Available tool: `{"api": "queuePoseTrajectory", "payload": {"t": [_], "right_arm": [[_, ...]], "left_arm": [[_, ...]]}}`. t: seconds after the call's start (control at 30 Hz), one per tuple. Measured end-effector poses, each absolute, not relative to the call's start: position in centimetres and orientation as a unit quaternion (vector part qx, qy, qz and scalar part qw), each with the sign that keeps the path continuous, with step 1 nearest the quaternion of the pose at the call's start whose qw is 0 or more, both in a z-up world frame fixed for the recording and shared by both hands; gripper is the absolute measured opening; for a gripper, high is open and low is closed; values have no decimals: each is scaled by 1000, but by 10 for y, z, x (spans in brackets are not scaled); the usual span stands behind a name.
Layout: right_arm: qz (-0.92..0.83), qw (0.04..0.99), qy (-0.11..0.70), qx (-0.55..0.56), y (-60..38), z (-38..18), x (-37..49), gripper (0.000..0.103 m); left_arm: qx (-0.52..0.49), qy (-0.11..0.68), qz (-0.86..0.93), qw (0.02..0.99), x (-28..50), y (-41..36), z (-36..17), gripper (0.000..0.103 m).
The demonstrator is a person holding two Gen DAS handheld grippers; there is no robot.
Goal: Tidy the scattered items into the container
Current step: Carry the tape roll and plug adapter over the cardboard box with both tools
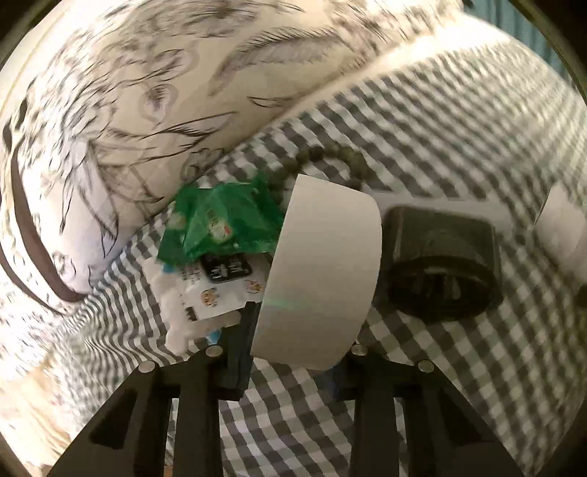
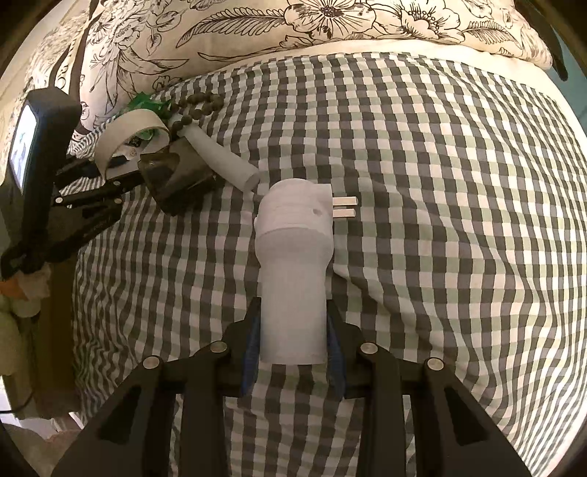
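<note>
My left gripper [image 1: 293,352] is shut on a white roll of tape [image 1: 323,271], held tilted above the checked bed cover; the roll also shows in the right wrist view [image 2: 126,128]. Behind the roll lie a green packet [image 1: 220,224], a white wipes pack [image 1: 205,290] and a string of dark beads [image 1: 326,154]. A dark box-shaped item [image 1: 440,264] lies right of the roll. My right gripper [image 2: 293,352] is shut on a white plug-in device [image 2: 293,257] with two metal prongs [image 2: 345,207], held above the cover. I cannot see a container.
A floral pillow [image 2: 293,22] lies along the head of the bed. A white cylinder [image 2: 223,161] lies beside the dark item [image 2: 176,176]. The checked cover [image 2: 440,220] spreads wide to the right. The bed's left edge [image 2: 73,293] drops toward the floor.
</note>
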State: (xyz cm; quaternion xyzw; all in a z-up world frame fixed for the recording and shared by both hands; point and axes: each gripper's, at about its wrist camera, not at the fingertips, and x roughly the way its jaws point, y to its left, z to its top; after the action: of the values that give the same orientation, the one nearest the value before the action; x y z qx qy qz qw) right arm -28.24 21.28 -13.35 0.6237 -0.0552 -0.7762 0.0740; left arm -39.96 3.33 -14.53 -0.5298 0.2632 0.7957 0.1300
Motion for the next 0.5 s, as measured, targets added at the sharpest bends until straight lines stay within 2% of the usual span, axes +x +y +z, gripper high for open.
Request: {"api": "queuePoseTrajectory", "payload": {"t": [0.33, 0.5], "right_arm": [[-792, 74, -57, 603, 210, -101, -279, 32], [-795, 84, -51, 599, 206, -83, -265, 30]], "left_arm": [[-552, 120, 814, 136, -375, 9, -88, 31], [-562, 78, 812, 135, -341, 17, -61, 31]]}}
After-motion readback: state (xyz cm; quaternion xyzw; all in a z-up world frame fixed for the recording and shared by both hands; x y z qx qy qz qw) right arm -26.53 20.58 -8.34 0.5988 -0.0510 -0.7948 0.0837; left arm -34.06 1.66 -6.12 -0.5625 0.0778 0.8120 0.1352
